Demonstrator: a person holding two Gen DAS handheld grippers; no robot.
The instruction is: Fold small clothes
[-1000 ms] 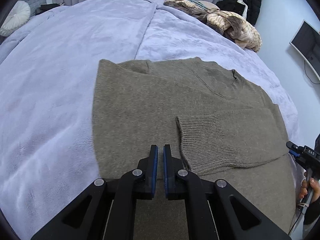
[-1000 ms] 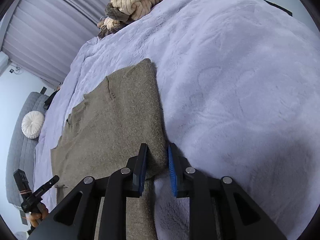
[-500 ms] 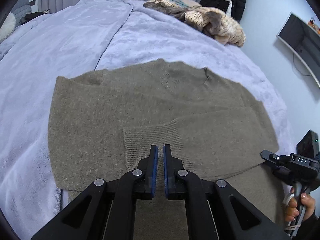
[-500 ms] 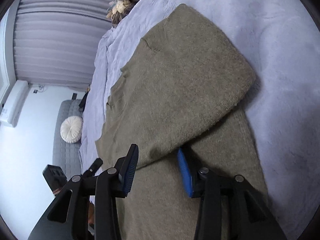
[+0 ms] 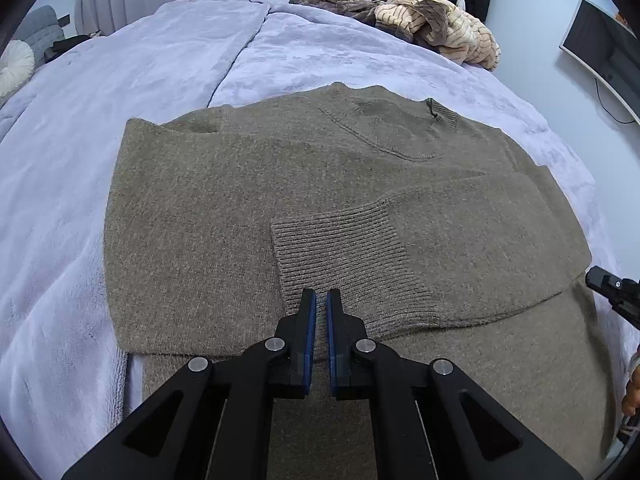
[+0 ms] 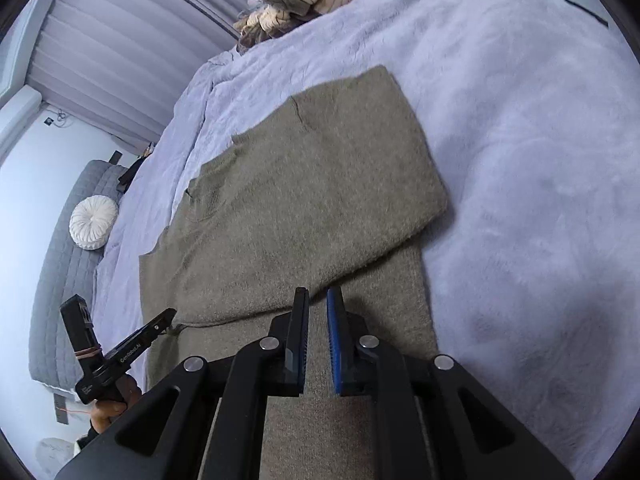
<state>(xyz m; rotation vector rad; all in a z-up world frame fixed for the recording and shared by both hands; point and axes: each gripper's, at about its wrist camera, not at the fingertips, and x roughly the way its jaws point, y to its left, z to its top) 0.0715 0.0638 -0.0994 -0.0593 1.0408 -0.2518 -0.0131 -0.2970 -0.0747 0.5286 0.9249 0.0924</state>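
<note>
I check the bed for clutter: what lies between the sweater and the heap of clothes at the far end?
Only bare lilac blanket lies between the sweater and the heap; the left wrist view shows the stretch best.

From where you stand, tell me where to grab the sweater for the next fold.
Probably the bottom hem of the sweater, at both near corners, coming from the near edge. Both sleeves already lie folded across the body, ribbed cuff on top, so the near part lies flat on the bedspread and could go up toward the collar.
</note>
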